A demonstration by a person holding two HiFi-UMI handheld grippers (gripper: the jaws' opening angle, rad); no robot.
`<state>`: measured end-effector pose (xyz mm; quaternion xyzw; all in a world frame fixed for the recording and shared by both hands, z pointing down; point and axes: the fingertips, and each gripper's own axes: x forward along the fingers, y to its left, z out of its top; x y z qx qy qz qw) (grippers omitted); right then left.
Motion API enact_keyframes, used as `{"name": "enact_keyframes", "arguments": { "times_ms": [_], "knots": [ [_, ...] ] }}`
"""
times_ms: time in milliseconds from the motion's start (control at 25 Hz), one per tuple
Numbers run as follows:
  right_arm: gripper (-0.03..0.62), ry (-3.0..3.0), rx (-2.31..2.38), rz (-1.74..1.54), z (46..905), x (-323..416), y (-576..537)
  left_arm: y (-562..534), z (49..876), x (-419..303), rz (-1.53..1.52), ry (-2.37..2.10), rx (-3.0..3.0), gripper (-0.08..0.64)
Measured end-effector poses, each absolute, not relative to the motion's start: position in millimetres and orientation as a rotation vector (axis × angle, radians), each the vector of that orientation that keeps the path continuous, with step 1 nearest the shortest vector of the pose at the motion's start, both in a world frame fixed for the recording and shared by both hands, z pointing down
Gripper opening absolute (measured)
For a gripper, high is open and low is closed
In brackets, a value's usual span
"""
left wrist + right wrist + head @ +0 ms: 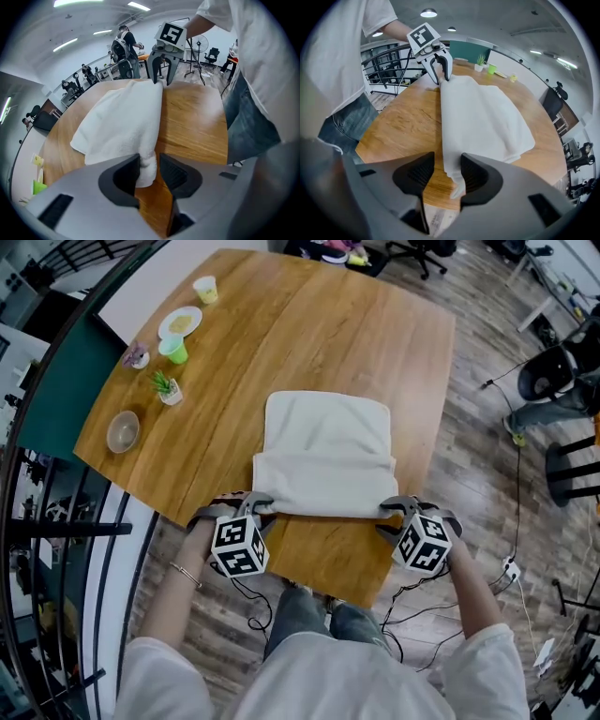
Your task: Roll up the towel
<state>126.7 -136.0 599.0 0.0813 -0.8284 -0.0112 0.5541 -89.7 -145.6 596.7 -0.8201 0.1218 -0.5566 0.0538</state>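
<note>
Fingers of my left gripper and right gripper gape loosely around the towel's near corners; seemingly one turn made, most rolling left.

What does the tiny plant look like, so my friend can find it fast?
Start at the wooden table and go to its left edge in the head view. The tiny plant stands between the green cup and the round bowl. It alone has spiky green leaves in a little white pot.

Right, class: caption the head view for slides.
Left gripper and right gripper, open, at the near corners of a folded towel on a table.
</note>
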Motion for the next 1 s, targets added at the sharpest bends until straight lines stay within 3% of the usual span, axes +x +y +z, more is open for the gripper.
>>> {"name": "enact_keyframes", "arguments": {
  "times_ms": [200,240,280,360,560,1000],
  "knots": [
    [0.163,-1.964,0.216,-0.01,604.9,126.9,-143.6,-145.7,601.6,-94.3,-1.681,0.308,-2.507,0.138],
    [0.102,-1.96,0.223,-0.019,604.3,127.6,-147.0,-147.0,601.2,-94.4,-1.678,0.304,-2.518,0.138],
    [0.089,-1.955,0.222,-0.024,604.4,128.1,-149.4,-149.3,600.9,-94.6,-1.675,0.307,-2.523,0.137],
    [0.083,-1.944,0.208,-0.01,605.2,128.2,-151.2,-154.5,601.3,-95.2,-1.669,0.316,-2.517,0.081],
    [0.043,-1.924,0.199,0.016,602.9,128.5,-151.0,-155.5,600.7,-94.4,-1.683,0.318,-2.5,0.061],
    [0.032,-2.024,0.132,0.238,579.1,131.8,-59.7,-66.5,577.2,-93.2,-1.75,0.247,-2.724,0.041]
  ]
}}
